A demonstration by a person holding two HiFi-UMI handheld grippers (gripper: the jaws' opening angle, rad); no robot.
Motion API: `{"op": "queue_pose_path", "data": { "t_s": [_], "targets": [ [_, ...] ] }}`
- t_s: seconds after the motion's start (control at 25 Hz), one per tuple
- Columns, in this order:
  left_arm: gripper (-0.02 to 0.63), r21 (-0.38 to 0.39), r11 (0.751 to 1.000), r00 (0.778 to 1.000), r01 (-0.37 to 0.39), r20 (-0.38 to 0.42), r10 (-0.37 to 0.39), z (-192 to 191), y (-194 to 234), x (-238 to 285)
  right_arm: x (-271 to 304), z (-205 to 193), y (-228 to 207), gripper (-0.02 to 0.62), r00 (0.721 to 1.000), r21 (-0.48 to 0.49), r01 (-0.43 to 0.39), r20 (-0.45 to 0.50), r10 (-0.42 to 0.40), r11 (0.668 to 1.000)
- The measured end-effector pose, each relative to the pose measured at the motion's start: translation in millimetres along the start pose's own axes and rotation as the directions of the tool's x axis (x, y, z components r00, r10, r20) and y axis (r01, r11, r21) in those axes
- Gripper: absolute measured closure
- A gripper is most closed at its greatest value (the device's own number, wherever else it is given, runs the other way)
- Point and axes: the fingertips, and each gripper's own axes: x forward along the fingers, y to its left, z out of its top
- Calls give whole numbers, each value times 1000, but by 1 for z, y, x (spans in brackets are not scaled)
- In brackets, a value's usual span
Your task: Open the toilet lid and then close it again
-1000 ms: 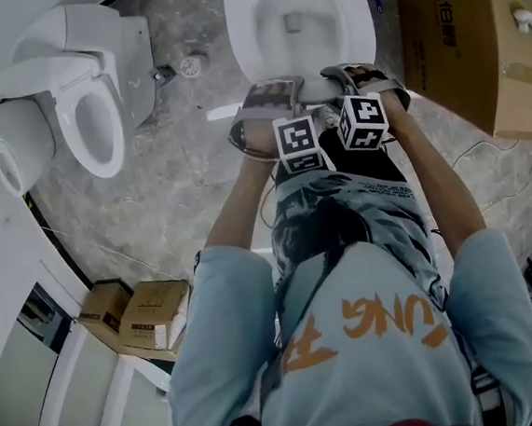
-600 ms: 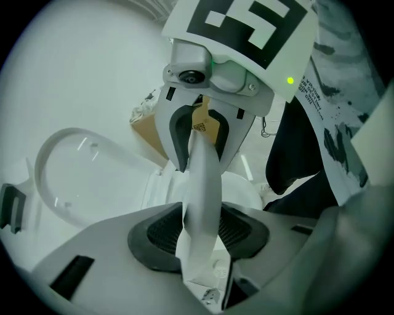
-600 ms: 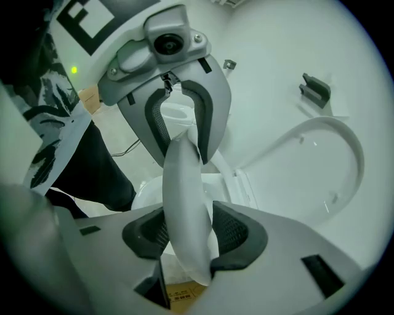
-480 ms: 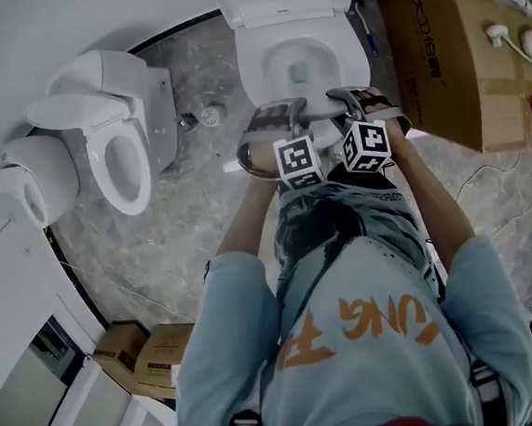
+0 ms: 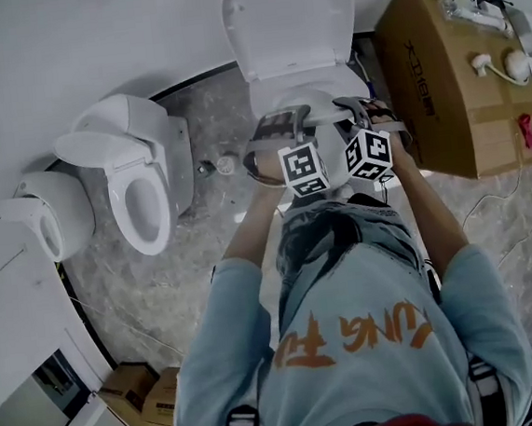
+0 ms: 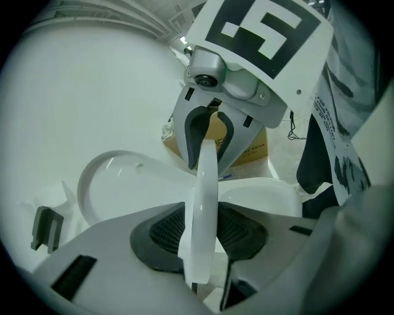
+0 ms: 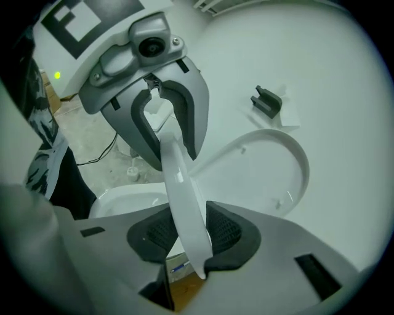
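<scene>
While the person stands facing the central toilet, its lid is upright against the white wall, with its underside turned toward the head view. Below the lid, both tongs grip the front edge of a thin white hinged flap, which both gripper views show edge-on. It is probably the seat, though that narrow angle does not settle the matter. Left tongs: the jaws have just been closing, and their dark ribbed pads pinch the flap from either side. Right tongs: the jaws have likewise just been closing, with their pads pressed on the same flap, just beside the left pair and on the person's right. In the left gripper view, the bowl rim lies to one side of the flap. To the other side, the raised lid appears as a pale oval with a raised border. A small dark bracket is fixed to the wall near the lid. Elsewhere on the mottled grey floor: a second toilet with its bowl open, left of the first; a large cardboard box to the right; and two small cartons at lower left.
</scene>
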Motion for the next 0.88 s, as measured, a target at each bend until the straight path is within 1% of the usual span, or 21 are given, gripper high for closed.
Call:
{"op": "queue_pose_path", "data": {
  "t_s": [0.2,0.28,0.4,0.68,0.8,0.88],
  "targets": [
    [453,17,998,998,-56,30,56,2,46,2,6,12,-44,458,996,52,84,-19,-83,995],
    [460,25,996,996,-80,44,79,2,63,3,7,16,-61,445,994,88,107,-23,-106,990],
    [476,37,993,992,-113,58,111,2,88,6,9,20,-85,445,989,130,148,-31,-145,980],
    [477,7,993,987,-117,111,116,1,134,20,25,27,-129,434,972,141,231,-75,-223,963],
    [477,-6,992,984,-126,124,126,-1,152,27,31,29,-147,433,959,153,280,-98,-267,948],
    [477,-21,990,982,-137,125,139,-2,167,33,34,31,-162,450,947,169,317,-111,-301,933]
  ]
}}
